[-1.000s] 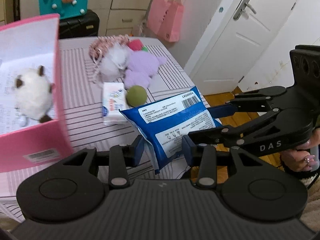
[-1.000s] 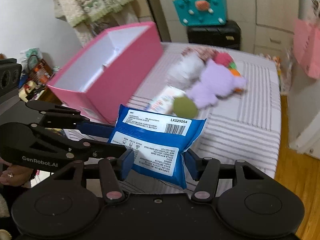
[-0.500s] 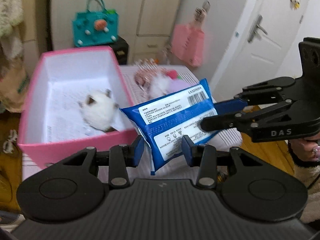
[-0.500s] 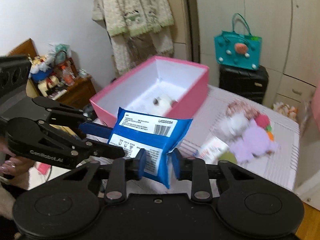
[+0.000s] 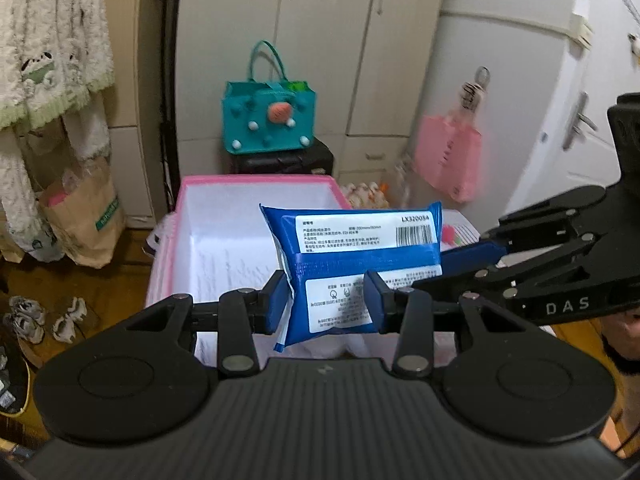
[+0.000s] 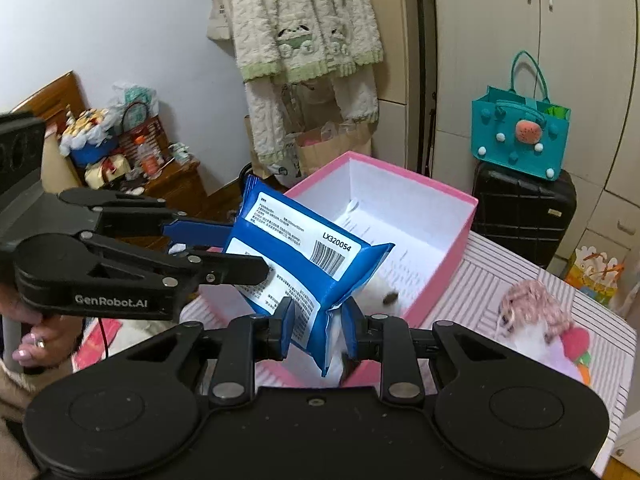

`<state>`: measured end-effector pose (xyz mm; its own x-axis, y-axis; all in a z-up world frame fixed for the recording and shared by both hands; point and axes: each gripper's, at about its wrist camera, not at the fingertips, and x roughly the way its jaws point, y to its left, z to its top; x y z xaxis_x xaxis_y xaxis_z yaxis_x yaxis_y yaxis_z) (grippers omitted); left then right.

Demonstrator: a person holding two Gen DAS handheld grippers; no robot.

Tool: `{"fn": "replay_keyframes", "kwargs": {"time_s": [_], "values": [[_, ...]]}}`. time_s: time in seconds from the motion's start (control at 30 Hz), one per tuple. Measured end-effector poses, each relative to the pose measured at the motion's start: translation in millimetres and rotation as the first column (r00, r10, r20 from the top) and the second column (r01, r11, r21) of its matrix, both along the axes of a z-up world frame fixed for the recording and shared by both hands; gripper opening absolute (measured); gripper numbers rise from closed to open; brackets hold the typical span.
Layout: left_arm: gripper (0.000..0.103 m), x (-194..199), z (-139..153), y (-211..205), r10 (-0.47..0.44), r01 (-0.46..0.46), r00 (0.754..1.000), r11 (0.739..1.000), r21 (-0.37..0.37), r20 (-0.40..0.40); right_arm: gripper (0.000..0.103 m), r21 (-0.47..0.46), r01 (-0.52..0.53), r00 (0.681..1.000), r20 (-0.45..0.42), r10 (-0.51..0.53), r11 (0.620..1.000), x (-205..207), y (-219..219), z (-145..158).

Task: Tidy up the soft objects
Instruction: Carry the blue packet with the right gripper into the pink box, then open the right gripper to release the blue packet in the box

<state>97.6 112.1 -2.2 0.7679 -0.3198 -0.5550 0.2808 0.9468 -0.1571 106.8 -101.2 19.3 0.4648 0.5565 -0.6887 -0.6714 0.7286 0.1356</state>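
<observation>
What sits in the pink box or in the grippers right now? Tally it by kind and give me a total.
Blue pack: 1, clamped by both the left gripper and the right gripper, over the pink box
White plush toy: 1, in the box, partly hidden by the pack
Total: 2

Blue wipes pack [image 5: 356, 268] (white label, barcode) held above open pink box [image 5: 256, 181].

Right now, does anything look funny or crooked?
Yes. The blue packet hangs tilted in the air over the pink box, pinched by the left gripper and the right gripper together. Its bottom corner looks crumpled.
</observation>
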Motion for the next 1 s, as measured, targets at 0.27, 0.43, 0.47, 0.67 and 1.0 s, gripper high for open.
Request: {"fn": "replay_keyframes", "kwargs": {"time_s": [0.27,0.43,0.47,0.67,1.0], "values": [[0.04,78,-20,15,0.048,-0.049,0.996,0.999,-0.01,-0.077,0.031,-0.05,0.067,0.998,0.002,-0.068,0.996,67,32,-19],[0.04,115,-30,10,0.077,-0.071,0.991,0.996,0.059,-0.109,0.031,-0.096,0.075,0.997,-0.015,-0.077,0.993,101,52,-34],[0.04,122,-33,9,0.078,-0.07,0.99,0.995,0.066,-0.121,0.031,-0.108,0.078,0.997,-0.014,-0.08,0.991,108,55,-38],[0.04,149,-50,9,0.082,-0.066,0.974,0.994,0.083,-0.211,0.031,-0.14,0.1,0.991,-0.076,-0.112,0.985,138,61,-61],[0.04,166,-71,7,0.086,-0.055,0.954,0.992,0.114,-0.287,0.031,-0.219,0.088,0.989,-0.101,-0.112,0.972,151,72,-84]]}}
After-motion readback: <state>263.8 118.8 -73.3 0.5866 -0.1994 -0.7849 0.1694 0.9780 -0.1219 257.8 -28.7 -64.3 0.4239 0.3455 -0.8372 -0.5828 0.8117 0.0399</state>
